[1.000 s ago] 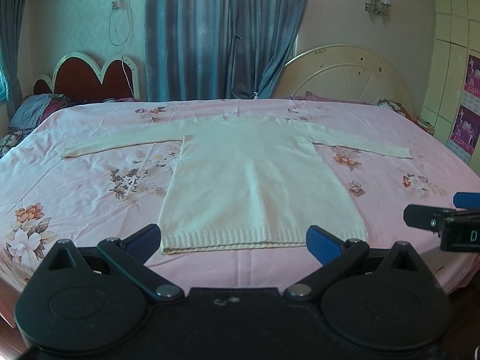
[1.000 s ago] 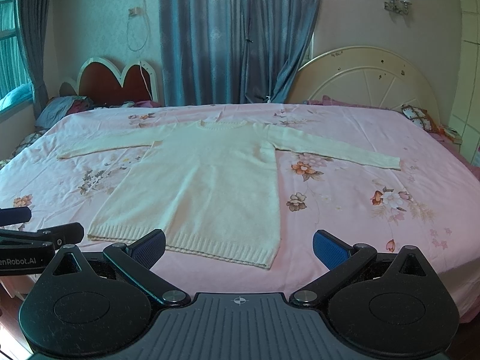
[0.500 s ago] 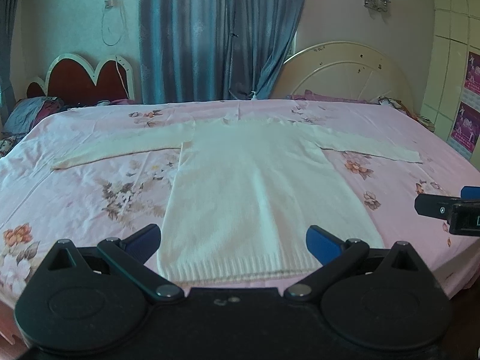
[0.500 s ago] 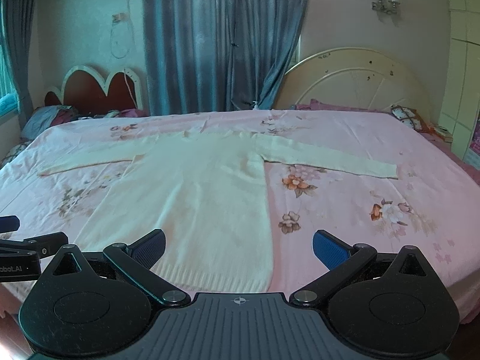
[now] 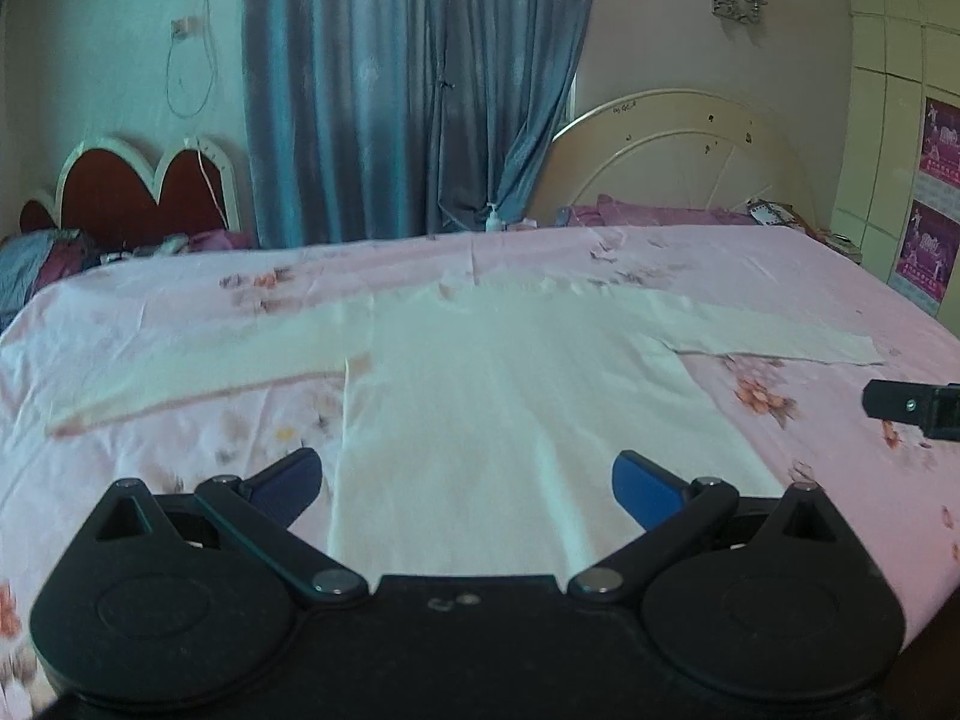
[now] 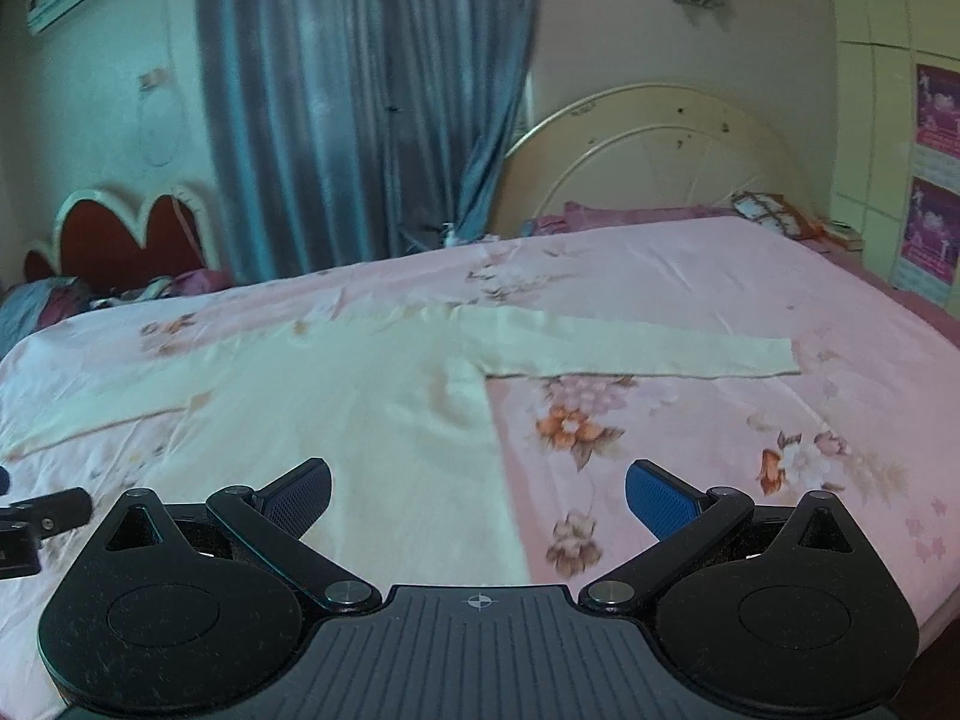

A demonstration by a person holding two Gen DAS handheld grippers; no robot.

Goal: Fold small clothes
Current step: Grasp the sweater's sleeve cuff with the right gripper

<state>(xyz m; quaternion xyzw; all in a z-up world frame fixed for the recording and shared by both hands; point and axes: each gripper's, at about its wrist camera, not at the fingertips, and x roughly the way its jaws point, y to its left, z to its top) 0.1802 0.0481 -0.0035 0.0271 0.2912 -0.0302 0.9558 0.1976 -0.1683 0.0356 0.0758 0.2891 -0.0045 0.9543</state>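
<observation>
Lying flat, sleeves spread, on the pink floral bed [image 5: 810, 276], the cream knit sweater [image 5: 510, 396] looks soft and limp (likely stretchy), best pinched at a hem corner by the wide-open, empty left gripper [image 5: 467, 480] and right gripper [image 6: 478, 495].

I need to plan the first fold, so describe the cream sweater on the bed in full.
The sweater is a cream, soft-looking knit with long sleeves. It lies flat and unfolded on the pink floral bedsheet, neckline toward the curtains, both sleeves stretched out sideways. Its hem is hidden behind the gripper bodies. The left hand-held gripper and the right hand-held gripper are both open above its lower part, gripping nothing.
</observation>
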